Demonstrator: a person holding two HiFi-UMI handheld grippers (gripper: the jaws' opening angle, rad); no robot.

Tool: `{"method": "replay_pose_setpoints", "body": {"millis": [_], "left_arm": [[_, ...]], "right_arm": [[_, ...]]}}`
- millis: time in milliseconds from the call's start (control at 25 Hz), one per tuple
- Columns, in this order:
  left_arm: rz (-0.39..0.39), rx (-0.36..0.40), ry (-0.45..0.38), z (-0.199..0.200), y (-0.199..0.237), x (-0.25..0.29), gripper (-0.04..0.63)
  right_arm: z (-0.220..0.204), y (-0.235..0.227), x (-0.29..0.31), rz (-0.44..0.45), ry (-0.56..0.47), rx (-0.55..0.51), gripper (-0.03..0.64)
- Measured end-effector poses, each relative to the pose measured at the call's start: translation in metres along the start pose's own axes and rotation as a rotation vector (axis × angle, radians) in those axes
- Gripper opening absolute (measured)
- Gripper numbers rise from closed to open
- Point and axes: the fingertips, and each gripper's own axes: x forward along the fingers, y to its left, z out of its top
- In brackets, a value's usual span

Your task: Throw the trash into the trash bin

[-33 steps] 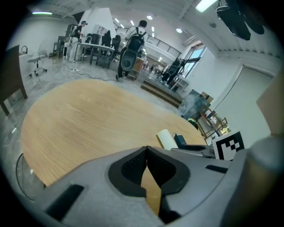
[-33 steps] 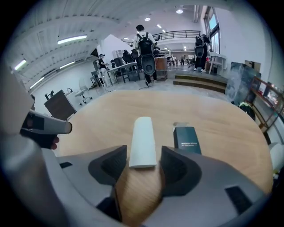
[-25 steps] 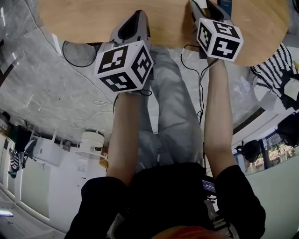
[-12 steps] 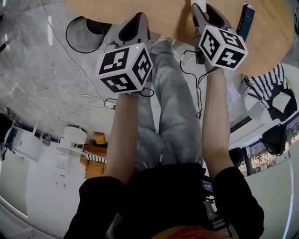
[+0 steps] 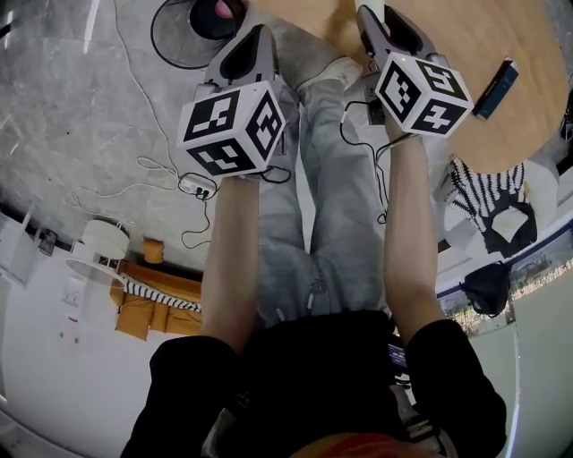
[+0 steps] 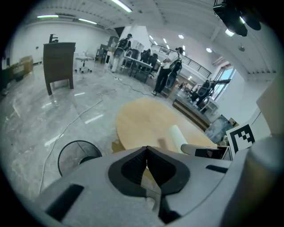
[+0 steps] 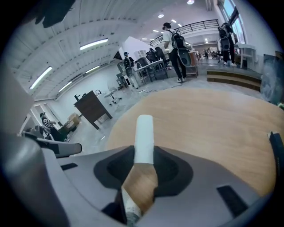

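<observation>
A white paper roll (image 7: 143, 133) with a brown wrapped lower end sticks up between the jaws of my right gripper (image 7: 143, 153), which are closing on it and hold it over the round wooden table (image 7: 213, 119). The left gripper view shows that roll (image 6: 179, 136) off to the right. My left gripper (image 6: 147, 150) is shut with nothing in it. The black wire trash bin (image 6: 76, 155) stands on the floor beside the table, ahead and left of the left gripper. From the head view the bin (image 5: 192, 27) lies at the top left, something pink inside it.
A dark flat object (image 5: 495, 77) lies on the table (image 5: 448, 36). Cables and a power strip (image 5: 192, 185) trail over the grey marble floor. Striped cloth (image 5: 488, 192) sits at the right. A dark cabinet (image 6: 58, 64) and several people (image 6: 165, 73) stand far off.
The floor and table have slid rightward under both grippers. The trash bin has come in at the top left, and the table now fills only the top right.
</observation>
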Motion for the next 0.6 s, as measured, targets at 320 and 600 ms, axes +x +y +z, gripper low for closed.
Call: {"method": "replay_pose_setpoints", "body": {"millis": [320,600], "left_arm": [[0.101,-0.109,-0.066,0.009,0.088,-0.035,0.006],[0.190,-0.223,-0.092,-0.008,0.154,-0.063,0.006]], "right_arm": [[-0.003,0.099,0.047,0.136,0.063,-0.115,0.132],[-0.024,0.167,0.082,0.236,0.145,-0.211,0.133]]}}
